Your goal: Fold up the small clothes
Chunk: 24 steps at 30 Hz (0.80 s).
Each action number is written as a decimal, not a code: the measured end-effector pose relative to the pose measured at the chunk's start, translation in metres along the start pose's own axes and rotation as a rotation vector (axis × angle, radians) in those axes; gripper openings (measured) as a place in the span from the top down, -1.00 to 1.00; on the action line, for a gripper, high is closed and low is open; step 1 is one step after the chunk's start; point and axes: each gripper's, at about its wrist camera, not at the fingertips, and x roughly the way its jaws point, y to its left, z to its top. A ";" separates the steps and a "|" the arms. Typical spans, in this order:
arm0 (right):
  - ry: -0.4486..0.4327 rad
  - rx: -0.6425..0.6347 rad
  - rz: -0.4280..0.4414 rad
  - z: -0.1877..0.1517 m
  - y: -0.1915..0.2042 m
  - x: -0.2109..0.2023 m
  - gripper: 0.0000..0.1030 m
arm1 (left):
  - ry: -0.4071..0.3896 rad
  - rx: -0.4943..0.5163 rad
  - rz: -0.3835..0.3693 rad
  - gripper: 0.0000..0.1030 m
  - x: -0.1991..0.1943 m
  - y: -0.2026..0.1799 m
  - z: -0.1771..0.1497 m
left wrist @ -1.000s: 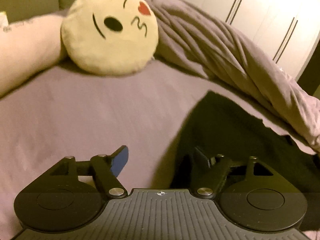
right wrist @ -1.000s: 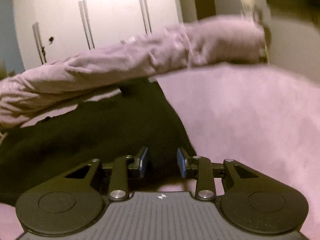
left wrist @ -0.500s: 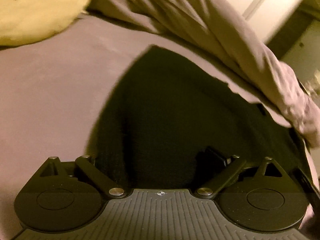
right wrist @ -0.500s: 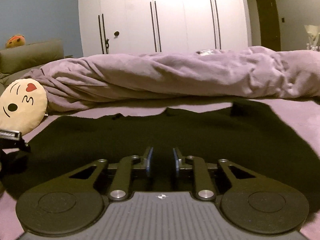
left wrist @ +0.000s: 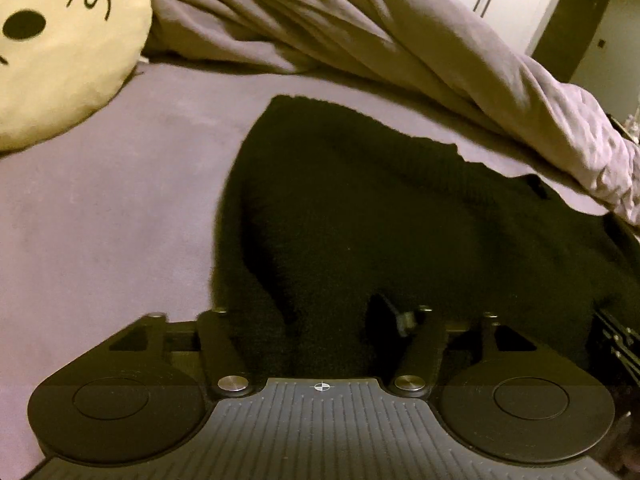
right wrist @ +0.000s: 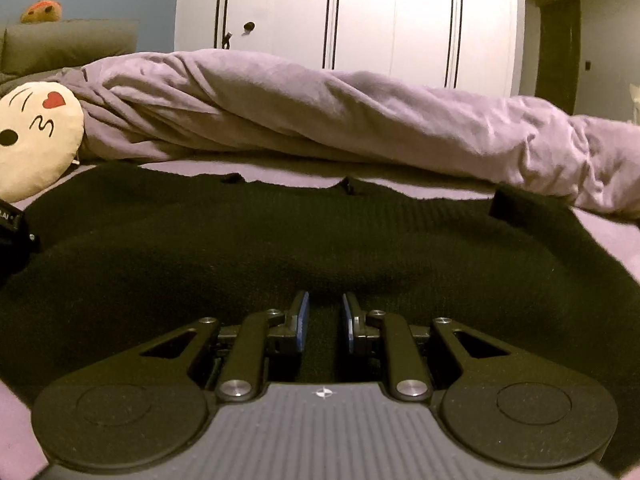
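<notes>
On the bed: a black knitted sweater [right wrist: 280, 240] lay spread flat on the mauve bedsheet [left wrist: 100, 200].
Left gripper [left wrist: 304, 320]: fingers wide apart, low over the sweater's edge.
Right gripper [right wrist: 324, 320]: blue-padded fingers narrowly parted, knit between them, perhaps untouched.
Beyond: rumpled mauve duvet [right wrist: 320, 112]; round yellow kissing-face cushion [left wrist: 60, 48].

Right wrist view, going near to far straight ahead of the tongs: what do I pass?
Right tongs → black knit garment → strip of purple bedsheet → bunched purple duvet → white wardrobe doors.
</notes>
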 end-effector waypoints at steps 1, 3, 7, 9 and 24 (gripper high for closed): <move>0.002 -0.003 -0.001 -0.001 0.001 0.001 0.67 | -0.001 -0.008 -0.003 -0.38 0.002 0.000 0.000; 0.004 -0.016 -0.009 -0.001 0.003 0.002 0.67 | -0.007 -0.016 0.005 -0.22 0.002 -0.002 0.000; -0.002 -0.003 0.001 -0.005 0.001 0.003 0.67 | -0.012 -0.021 -0.007 0.35 -0.008 -0.007 0.004; -0.001 0.019 0.016 -0.005 -0.003 0.003 0.67 | -0.005 -0.015 -0.003 0.43 -0.013 -0.013 0.007; -0.101 0.368 -0.006 -0.018 -0.080 -0.080 0.63 | -0.086 0.172 -0.215 0.39 -0.057 -0.212 0.024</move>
